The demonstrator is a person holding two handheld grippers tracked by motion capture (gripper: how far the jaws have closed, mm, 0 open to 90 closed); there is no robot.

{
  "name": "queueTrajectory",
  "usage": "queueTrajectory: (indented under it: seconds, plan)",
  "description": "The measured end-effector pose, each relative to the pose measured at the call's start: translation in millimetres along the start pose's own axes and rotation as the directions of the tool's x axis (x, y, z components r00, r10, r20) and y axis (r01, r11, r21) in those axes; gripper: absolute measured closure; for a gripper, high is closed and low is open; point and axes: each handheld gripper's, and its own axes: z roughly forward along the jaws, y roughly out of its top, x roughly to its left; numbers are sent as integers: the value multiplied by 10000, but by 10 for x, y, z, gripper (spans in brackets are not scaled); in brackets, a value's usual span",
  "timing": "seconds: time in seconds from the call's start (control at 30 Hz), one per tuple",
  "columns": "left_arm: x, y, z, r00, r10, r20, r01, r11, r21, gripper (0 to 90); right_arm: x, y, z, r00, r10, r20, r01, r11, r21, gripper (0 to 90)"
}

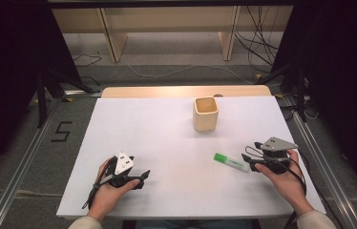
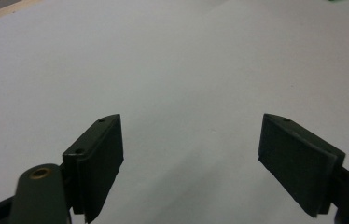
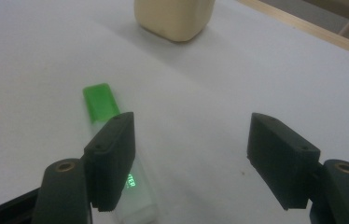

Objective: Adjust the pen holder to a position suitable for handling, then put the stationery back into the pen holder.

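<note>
Cup (image 1: 205, 113) beyond highlighter (image 1: 231, 161), apart

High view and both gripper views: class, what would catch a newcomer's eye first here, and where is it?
The green highlighter stands out, lying flat on the white table just in front of the right gripper, whose open jaws are beside it rather than around it. Behind it, toward the far edge, stands an open beige cup. The left gripper rests open at the near left with nothing between its jaws.

Dim room, soft blur, faint shadows
</note>
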Motion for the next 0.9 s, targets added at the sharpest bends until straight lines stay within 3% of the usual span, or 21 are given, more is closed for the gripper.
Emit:
queueTrajectory:
  seconds: [0.17,0.27,0.63,0.77,0.9]
  plan:
    - [-10,17,19,10000,65,18,-65,10000,-23,217,-6,1,-26,10000,29,-82,-29,9999,99,355]
    - [-9,15,26,9999,29,96,-29,10000,-33,217,-26,17,-20,9997,-126,-196,130,9997,211,431]
    - [-13,31,19,9999,85,-65,-85,10000,-10,224,-189,123,69,9983,-23,-587,112,9883,1523,889]
    - [-17,42,27,9999,92,-87,-92,10000,-31,224,-189,132,103,9950,-46,-1000,245,9797,1987,900]
    - [-10,38,32,9999,119,-62,-119,9999,9,226,-162,132,199,9918,-20,-1277,358,9642,2627,900]
